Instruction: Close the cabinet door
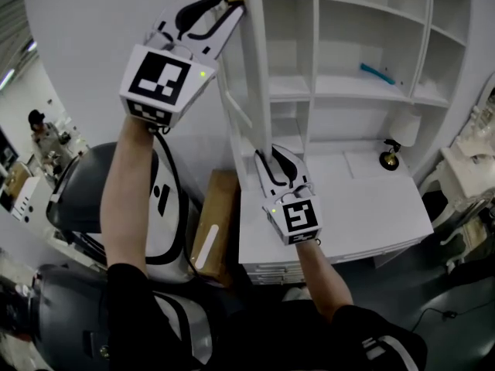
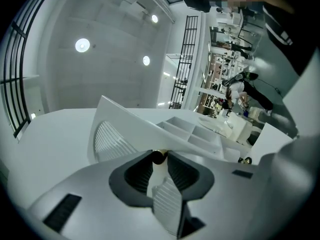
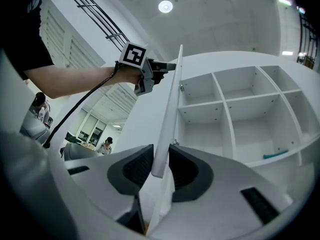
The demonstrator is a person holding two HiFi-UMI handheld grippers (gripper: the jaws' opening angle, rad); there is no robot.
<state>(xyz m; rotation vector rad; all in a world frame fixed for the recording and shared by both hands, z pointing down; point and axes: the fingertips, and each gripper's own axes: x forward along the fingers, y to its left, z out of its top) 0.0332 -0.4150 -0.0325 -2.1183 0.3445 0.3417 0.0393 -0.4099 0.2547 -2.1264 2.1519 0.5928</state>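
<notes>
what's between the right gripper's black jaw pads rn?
The thin white cabinet door, seen edge-on: its edge fills the gap of the right gripper, both pads against its faces. It shows in the right gripper view.

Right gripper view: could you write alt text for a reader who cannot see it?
The right gripper grips the edge of a thin white cabinet door, seen edge-on and standing open. Higher up, the left gripper meets the same door; to the right, a white open-shelf cabinet holds a small teal object.
</notes>
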